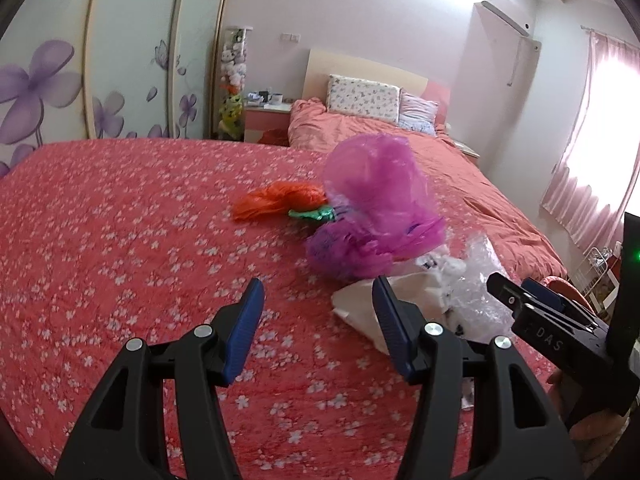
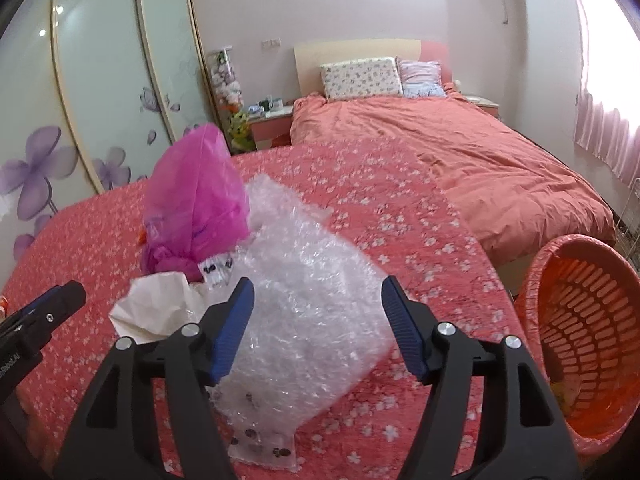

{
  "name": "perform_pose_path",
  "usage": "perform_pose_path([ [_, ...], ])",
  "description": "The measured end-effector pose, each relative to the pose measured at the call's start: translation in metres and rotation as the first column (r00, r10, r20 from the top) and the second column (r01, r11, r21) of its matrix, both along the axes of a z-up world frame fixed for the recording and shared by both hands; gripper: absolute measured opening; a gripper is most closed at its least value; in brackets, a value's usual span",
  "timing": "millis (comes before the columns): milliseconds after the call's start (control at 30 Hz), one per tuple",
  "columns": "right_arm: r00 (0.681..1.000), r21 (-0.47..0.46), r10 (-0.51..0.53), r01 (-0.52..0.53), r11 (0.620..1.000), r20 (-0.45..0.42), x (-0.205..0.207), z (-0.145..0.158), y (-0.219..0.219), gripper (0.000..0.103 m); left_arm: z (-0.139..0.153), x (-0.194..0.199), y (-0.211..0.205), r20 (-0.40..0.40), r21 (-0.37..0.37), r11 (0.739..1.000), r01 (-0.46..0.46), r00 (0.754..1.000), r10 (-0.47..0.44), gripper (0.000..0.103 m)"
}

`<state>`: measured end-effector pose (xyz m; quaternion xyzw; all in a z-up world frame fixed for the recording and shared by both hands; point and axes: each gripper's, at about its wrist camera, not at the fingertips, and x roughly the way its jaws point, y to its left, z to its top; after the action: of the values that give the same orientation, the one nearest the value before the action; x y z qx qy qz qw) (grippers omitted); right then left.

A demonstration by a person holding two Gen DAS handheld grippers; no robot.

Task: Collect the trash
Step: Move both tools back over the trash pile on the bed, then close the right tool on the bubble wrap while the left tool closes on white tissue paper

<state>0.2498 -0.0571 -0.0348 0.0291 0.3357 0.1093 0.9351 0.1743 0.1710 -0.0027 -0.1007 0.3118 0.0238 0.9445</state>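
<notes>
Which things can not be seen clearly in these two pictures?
- Orange slotted plastic basket: right wrist view, cut off by the edge; contents unclear.
- Orange plastic bag: left wrist view, partly behind the pink plastic bag.
- White paper sheet: left wrist view, partly behind a finger.
- Clear bubble wrap sheet: right wrist view, blurred.

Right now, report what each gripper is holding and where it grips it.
Nothing is held. The left gripper stands open over the flowered cover. The right gripper is open too; bubble wrap lies between its fingers, but the pads do not press it.
</notes>
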Motion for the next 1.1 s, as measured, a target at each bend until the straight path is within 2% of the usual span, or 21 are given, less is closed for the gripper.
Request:
perform_pose_path([
  [67,1.000,-0.013,0.000,0.000,1.000,-0.021,0.005,-0.005,0.003,0.064,-0.003,0.000,0.003,-0.004,-0.007,1.000,-0.003,1.000,0.003,0.057],
  [133,0.999,-0.022,0.000,0.000,1.000,-0.037,0.010,-0.008,0.005,0.053,-0.004,0.000,0.006,-0.006,-0.018,1.000,-0.005,1.000,0.005,0.057],
  [200,0.998,-0.035,0.001,-0.003,0.999,-0.055,0.014,-0.012,0.005,0.034,-0.003,-0.001,0.006,-0.002,-0.025,1.000,-0.005,1.000,0.005,0.058],
  [400,0.999,-0.079,-0.012,0.008,0.997,-0.050,0.019,-0.018,0.002,0.014,0.002,0.000,-0.003,0.011,-0.029,0.999,0.020,1.000,-0.020,0.058],
  [567,0.997,-0.058,-0.070,0.069,0.996,-0.024,0.023,-0.015,-0.015,0.009,0.006,0.005,-0.016,0.020,-0.040,0.998,0.055,0.998,-0.054,0.058],
  [833,0.991,-0.032,-0.134,0.133,0.991,-0.011,0.029,-0.014,-0.039,0.008,0.011,0.008,-0.045,0.031,-0.009,0.994,0.110,0.993,-0.110,0.058],
  [967,0.991,-0.033,-0.132,0.131,0.991,-0.016,0.028,-0.016,-0.041,0.008,0.006,0.013,-0.060,0.002,0.023,0.992,0.125,0.992,-0.125,0.057],
  [1100,0.991,-0.030,-0.131,0.130,0.991,-0.019,0.025,-0.017,-0.038,0.008,-0.006,0.022,-0.063,-0.056,0.032,0.992,0.123,0.991,-0.121,0.049],
])
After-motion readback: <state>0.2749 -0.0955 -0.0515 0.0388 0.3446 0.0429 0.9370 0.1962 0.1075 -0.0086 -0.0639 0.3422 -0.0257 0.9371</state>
